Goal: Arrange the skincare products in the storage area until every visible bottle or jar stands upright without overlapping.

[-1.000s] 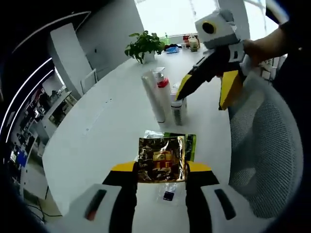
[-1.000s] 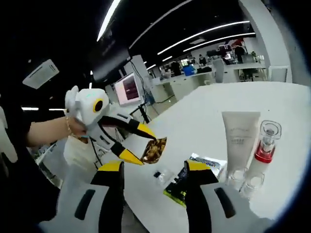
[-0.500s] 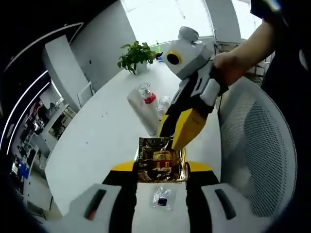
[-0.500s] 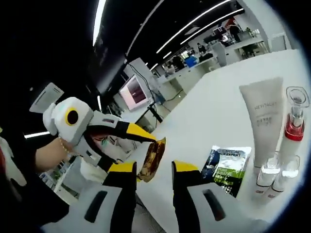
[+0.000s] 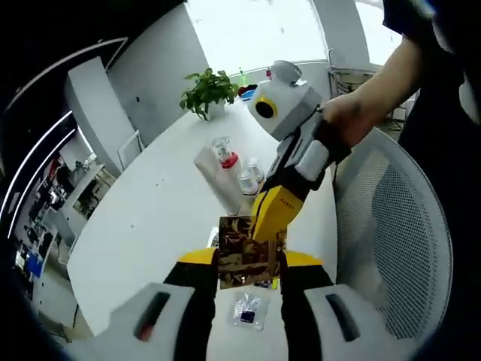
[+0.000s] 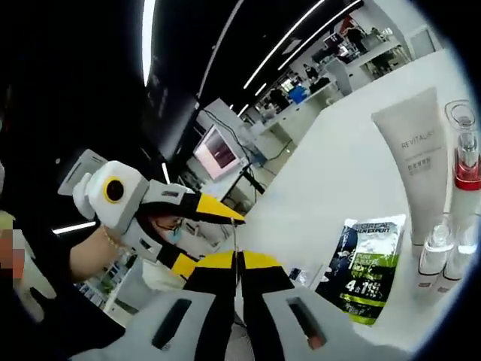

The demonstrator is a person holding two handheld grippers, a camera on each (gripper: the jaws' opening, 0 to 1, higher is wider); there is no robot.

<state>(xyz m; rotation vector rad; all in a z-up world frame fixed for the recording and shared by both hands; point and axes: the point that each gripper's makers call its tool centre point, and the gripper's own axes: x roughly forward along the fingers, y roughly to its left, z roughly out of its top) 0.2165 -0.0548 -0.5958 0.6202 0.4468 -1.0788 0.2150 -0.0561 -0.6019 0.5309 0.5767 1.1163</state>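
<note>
A gold foil sachet (image 5: pixel 244 259) hangs above the white table (image 5: pixel 150 226), spanning the jaws of my left gripper (image 5: pixel 242 263), which is shut on it. My right gripper (image 5: pixel 274 214) reaches in from the upper right and pinches the sachet's top edge. In the right gripper view the sachet (image 6: pixel 235 239) shows edge-on between my nearly closed right gripper (image 6: pixel 237 259), with the left gripper (image 6: pixel 207 237) behind it. A white tube (image 6: pixel 413 162), a red-collared bottle (image 6: pixel 466 162) and two small clear bottles (image 6: pixel 436 256) stand upright. A green sachet (image 6: pixel 368 259) lies flat beside them.
A small clear packet (image 5: pixel 248 310) lies on the table below the left jaws. A grey mesh chair (image 5: pixel 391 248) stands at the table's right edge. A potted plant (image 5: pixel 207 86) and some small items sit at the far end.
My right gripper has come in from beside the bottles to the gold sachet and shut on its edge. The left gripper has kept hold of the sachet throughout.
</note>
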